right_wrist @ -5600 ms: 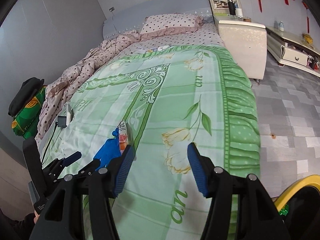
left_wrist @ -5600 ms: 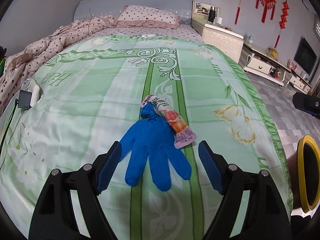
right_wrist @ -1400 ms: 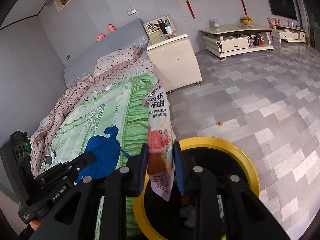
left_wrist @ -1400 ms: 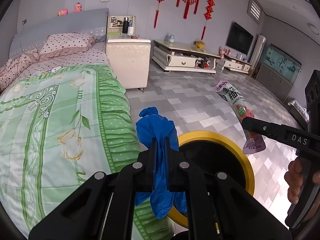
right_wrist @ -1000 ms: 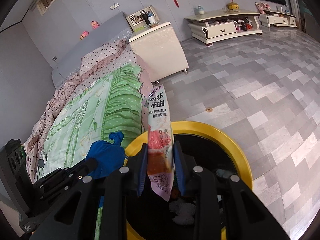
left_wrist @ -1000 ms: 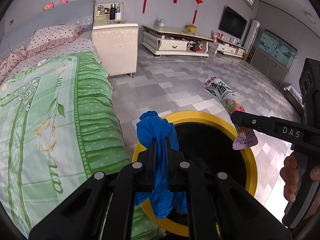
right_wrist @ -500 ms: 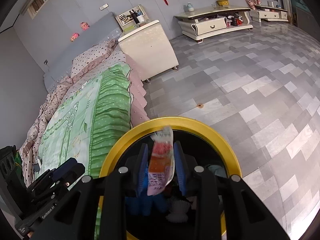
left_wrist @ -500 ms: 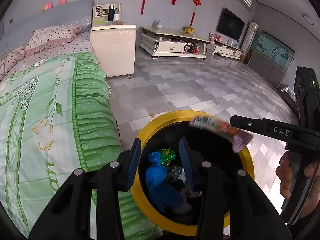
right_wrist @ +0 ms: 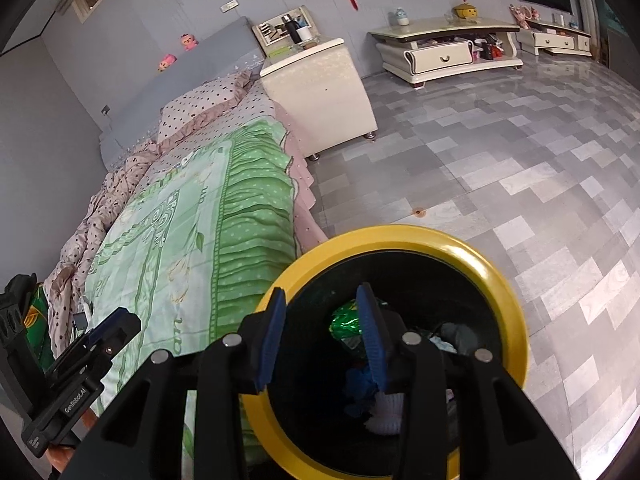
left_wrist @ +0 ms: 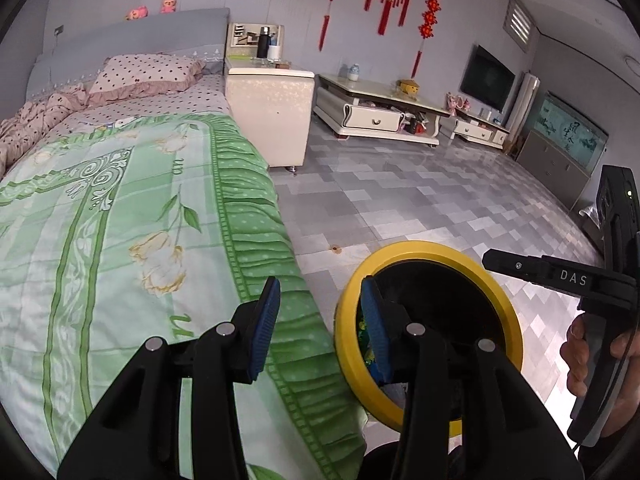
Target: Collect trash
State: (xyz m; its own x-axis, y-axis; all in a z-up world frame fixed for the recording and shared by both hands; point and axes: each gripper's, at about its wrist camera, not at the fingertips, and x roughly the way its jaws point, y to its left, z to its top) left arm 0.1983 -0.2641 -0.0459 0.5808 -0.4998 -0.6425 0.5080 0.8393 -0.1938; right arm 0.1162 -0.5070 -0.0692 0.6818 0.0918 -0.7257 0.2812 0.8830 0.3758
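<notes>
A round bin with a yellow rim (left_wrist: 424,250) (right_wrist: 400,236) stands on the floor beside the bed. Inside it lie the blue glove (right_wrist: 358,380), green foil (right_wrist: 346,322) and other scraps. My left gripper (left_wrist: 320,304) is open and empty, over the gap between the bed edge and the bin rim. My right gripper (right_wrist: 322,312) is open and empty, directly above the bin's left part. In the left wrist view the right gripper's finger (left_wrist: 556,276) reaches over the bin from the right.
The bed with a green floral cover (left_wrist: 120,208) (right_wrist: 192,232) lies left of the bin. A cream nightstand (left_wrist: 268,108) and a low TV cabinet (left_wrist: 380,116) stand farther back. Grey tiled floor (right_wrist: 520,160) spreads to the right.
Both grippers let go over the bin: the blue glove and the snack wrapper dropped inside. Both jaws have opened wider and the left gripper has drawn back toward the bed.
</notes>
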